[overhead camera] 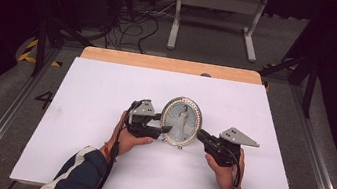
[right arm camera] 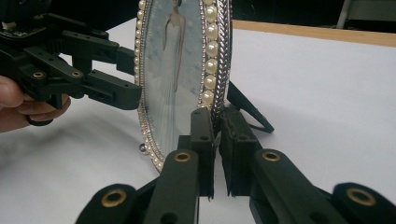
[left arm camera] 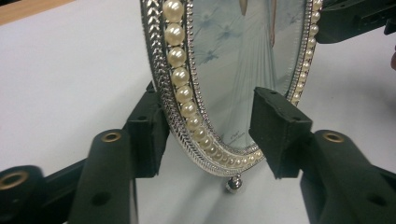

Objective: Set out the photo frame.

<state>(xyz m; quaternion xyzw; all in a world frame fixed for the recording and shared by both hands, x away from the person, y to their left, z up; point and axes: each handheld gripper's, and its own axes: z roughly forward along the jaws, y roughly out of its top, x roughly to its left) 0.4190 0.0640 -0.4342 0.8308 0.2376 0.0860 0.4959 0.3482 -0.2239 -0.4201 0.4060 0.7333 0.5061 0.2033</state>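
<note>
On the white counter (overhead camera: pixel 102 115), my right gripper (right arm camera: pixel 215 140) clamped the frame's (overhead camera: pixel 181 120) three-o'clock rim steady while my left gripper (left arm camera: pixel 210 135), half-open, straddled its nine-o'clock edge.

The oval frame (overhead camera: pixel 181 120) looks like glossy silvery metal with smooth pearly beads, on a matt white table (overhead camera: pixel 105 95).

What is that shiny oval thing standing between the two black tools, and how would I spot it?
Find the white table; near its middle, between the person's hands, stands an oval picture frame. Its silver rim is ringed with pearls around a photo of someone in a long white gown.
</note>
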